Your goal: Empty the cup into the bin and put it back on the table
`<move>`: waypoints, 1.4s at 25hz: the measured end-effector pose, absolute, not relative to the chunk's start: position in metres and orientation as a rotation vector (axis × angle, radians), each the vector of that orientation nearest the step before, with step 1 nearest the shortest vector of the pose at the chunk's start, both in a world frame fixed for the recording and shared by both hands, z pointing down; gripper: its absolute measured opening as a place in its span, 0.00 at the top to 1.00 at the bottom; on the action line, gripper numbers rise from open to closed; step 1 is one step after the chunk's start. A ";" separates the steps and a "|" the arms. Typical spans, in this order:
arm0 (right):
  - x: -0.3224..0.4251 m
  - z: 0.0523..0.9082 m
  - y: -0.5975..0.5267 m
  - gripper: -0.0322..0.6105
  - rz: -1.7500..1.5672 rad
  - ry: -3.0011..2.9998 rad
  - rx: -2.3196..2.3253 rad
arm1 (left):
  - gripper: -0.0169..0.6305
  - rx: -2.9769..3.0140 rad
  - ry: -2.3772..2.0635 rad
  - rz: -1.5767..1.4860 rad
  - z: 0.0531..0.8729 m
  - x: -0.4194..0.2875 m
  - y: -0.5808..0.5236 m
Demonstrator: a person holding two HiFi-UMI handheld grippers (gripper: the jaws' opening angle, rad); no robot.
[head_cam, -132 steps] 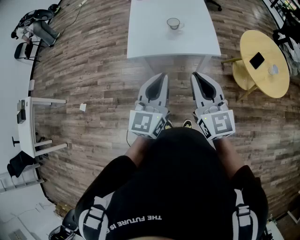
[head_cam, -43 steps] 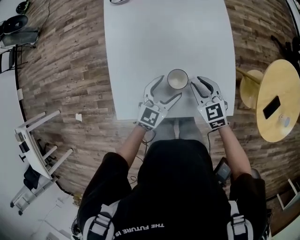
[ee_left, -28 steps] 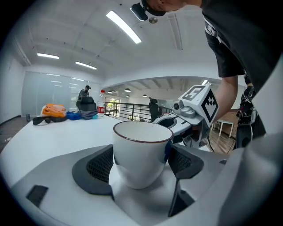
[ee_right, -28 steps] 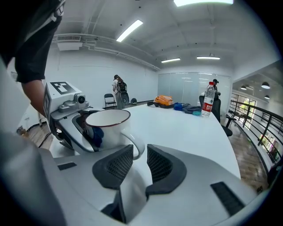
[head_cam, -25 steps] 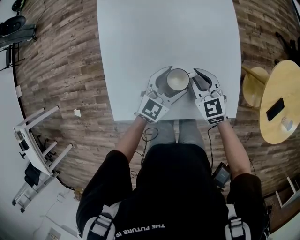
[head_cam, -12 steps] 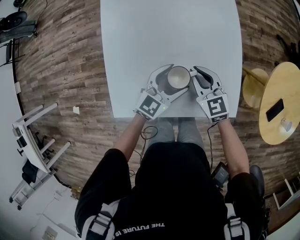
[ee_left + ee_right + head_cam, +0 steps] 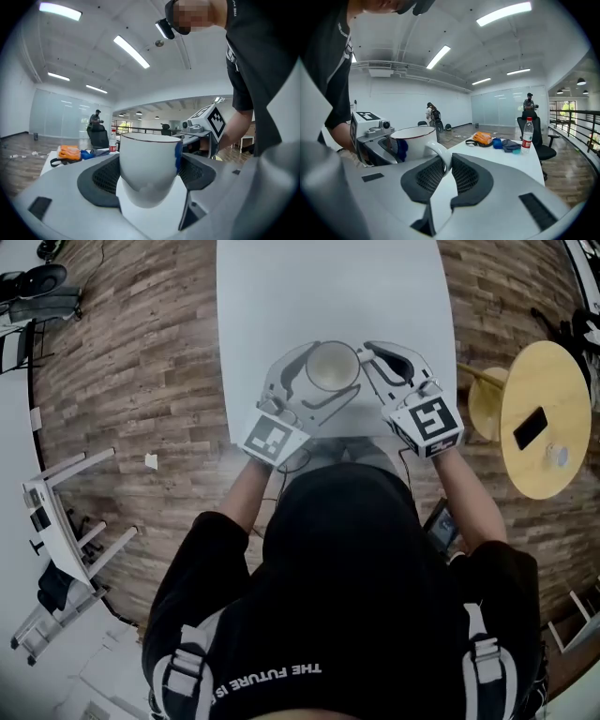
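Observation:
A white cup (image 7: 332,365) with a dark rim is held above the near part of the white table (image 7: 281,296). My left gripper (image 7: 323,381) is shut on the cup's body, one jaw on each side. In the left gripper view the cup (image 7: 150,159) fills the gap between the pads of my left gripper (image 7: 151,174). My right gripper (image 7: 370,357) is shut on the cup's handle (image 7: 437,151). In the right gripper view the handle sits pinched between the pads of my right gripper (image 7: 446,166). What the cup holds cannot be made out. No bin is in view.
A round yellow table (image 7: 553,399) with a dark phone (image 7: 527,427) stands to the right. A white desk frame (image 7: 56,521) is at the left, on the wooden floor. Farther off, a white table (image 7: 520,157) carries an orange bag (image 7: 482,138) and a bottle (image 7: 527,132).
The person walked up to the table, and both grippers shut on the cup, left on the body, right on the handle. Since half a second ago the cup has risen and moved forward.

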State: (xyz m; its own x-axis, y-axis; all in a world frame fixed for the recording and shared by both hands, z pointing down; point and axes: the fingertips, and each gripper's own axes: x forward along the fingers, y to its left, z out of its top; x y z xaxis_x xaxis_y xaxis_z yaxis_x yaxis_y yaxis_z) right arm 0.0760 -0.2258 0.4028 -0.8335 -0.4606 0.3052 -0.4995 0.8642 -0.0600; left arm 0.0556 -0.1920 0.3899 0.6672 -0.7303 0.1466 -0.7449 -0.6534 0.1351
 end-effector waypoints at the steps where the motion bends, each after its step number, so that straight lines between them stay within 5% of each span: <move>1: 0.069 0.395 -0.224 0.86 0.171 -2.774 0.698 | 0.40 2.710 -1.241 0.119 0.382 0.050 -0.190; 10: -0.058 0.327 -0.189 0.86 0.068 -2.890 0.264 | 0.40 2.506 -1.684 0.139 0.322 -0.066 -0.151; 17: -0.193 0.327 -0.061 0.86 -0.017 -2.892 -0.314 | 0.40 2.096 -2.146 0.061 0.326 -0.184 -0.022; 27: -0.287 0.386 0.066 0.86 -0.032 -2.622 -0.750 | 0.40 1.611 -2.304 -0.130 0.382 -0.267 0.099; 35: -0.262 0.541 0.119 0.86 0.188 -2.049 -0.752 | 0.40 1.159 -1.887 -0.548 0.525 -0.244 0.152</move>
State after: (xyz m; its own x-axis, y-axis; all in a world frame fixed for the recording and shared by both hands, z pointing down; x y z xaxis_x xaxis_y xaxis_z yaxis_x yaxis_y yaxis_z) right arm -0.2621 0.1186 0.5407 -0.3944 0.5773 0.7149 0.4372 0.8022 -0.4066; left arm -0.2445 0.1521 0.5253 -0.2260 -0.8763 0.4256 -0.5122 0.4785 0.7132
